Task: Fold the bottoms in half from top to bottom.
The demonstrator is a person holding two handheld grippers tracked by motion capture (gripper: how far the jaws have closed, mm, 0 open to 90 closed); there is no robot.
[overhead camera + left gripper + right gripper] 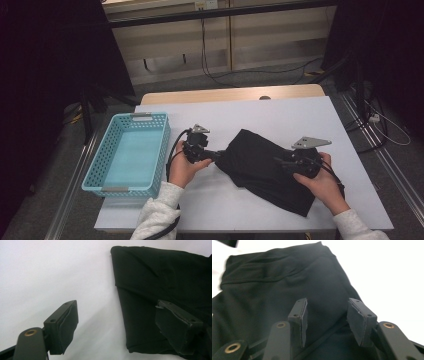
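**Folded cloth lies between both grippers**

The black cloth (267,167) lies on the white surface (300,115), long axis running from upper left to lower right. The left gripper (216,156), jaws apart, straddles its left edge. The right gripper (327,322), jaws apart and holding nothing, hovers over its right side. The basket (107,152) stands left.
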